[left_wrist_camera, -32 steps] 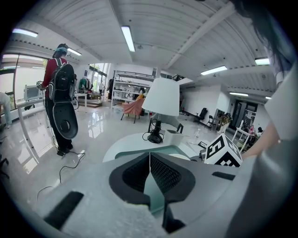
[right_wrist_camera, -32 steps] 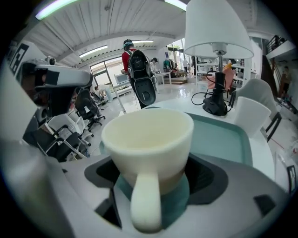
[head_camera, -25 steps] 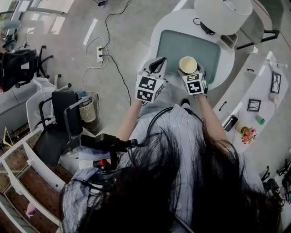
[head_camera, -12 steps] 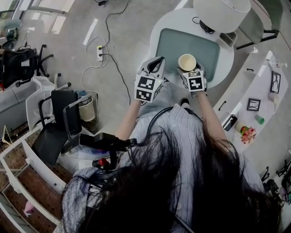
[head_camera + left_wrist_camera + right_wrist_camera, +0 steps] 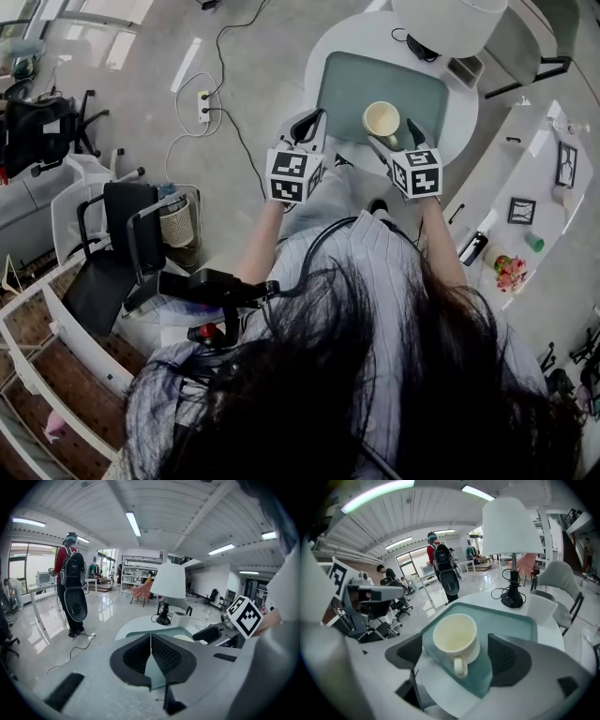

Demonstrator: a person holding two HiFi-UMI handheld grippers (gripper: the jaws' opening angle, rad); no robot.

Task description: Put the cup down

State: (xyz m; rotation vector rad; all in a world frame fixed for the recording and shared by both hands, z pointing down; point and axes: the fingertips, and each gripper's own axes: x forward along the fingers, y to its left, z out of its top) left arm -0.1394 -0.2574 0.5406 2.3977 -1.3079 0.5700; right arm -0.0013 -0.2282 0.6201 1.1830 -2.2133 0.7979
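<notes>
A cream cup stands upright on the teal mat of the round white table. In the right gripper view the cup sits between the jaws with its handle toward the camera and a gap on each side. My right gripper is open, just on the near side of the cup and not touching it. My left gripper hangs over the table's near left edge, and its jaws are shut on nothing. The cup's rim peeks out behind the left jaws.
A lamp with a white shade and a white box stand at the table's far side. A power strip with cables lies on the floor to the left, near chairs. A white shelf runs along the right.
The right gripper has let go of the cup and drawn back toward me, so the cup now stands alone on the mat. The left gripper has drifted slightly left.
</notes>
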